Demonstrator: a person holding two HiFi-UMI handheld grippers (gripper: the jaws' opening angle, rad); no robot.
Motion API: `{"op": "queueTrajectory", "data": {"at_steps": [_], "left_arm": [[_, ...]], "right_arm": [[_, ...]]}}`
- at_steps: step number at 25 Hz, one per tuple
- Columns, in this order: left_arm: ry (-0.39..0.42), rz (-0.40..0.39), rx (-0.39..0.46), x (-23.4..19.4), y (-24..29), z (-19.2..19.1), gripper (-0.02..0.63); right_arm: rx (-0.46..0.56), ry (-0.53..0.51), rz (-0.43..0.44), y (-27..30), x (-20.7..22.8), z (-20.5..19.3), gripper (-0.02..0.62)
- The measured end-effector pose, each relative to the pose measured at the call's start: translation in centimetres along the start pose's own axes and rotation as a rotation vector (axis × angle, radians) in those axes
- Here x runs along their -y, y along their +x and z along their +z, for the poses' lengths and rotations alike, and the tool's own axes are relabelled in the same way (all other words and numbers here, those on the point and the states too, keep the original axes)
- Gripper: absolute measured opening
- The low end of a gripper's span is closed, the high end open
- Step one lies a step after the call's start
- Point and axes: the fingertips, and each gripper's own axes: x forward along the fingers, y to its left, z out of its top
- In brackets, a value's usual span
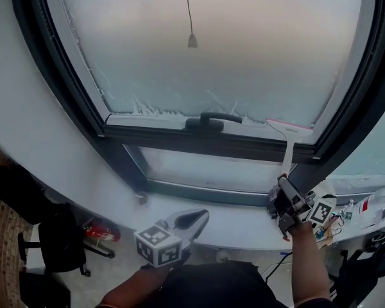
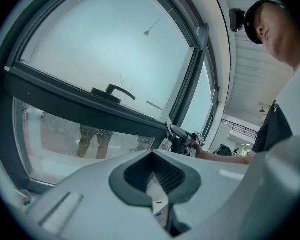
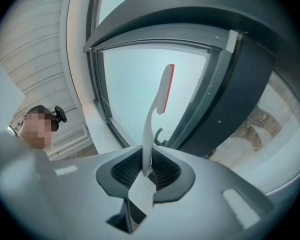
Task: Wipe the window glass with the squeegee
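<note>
The window glass [image 1: 212,50] fills most of the head view, a hazy pane with white residue along its left and bottom edges. A dark frame [image 1: 199,140] runs around it, and its crossbar separates it from a lower pane. Below lies the white sill [image 1: 237,220].

The left gripper [image 1: 204,216] hovers low over the sill, its jaws drawn together on nothing. Its cube [image 1: 159,244] carries black-and-white square markers. The right gripper [image 1: 283,186] is clamped on the bottom end of the squeegee [image 1: 288,147]. This has a slim white handle that curves up to a wide head edged in pinkish red.

The head rests on the glass at the pane's lower right corner, just above the crossbar and right of the window handle [image 1: 213,119], close to the right frame post. The pane stretches wide to the left and upward, where a cord pull [image 1: 192,40] hangs.

A tag [image 2: 165,145] dangles by the right gripper, its print too small to read.
</note>
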Motion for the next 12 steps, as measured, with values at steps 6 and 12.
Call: {"op": "queueTrajectory", "data": {"at_steps": [6,12], "left_arm": [[-0.008,0.011,-0.029,-1.3,-3.8,-0.7,0.000],[-0.044,0.000,-0.083,-2.4,-8.1,-2.9,0.000]], "right_arm": [[0.012,-0.019,-0.013,3.0,-6.1,-5.3,0.083],[0.001,-0.022,-0.129,4.2,-8.9,-13.1,0.084]]}}
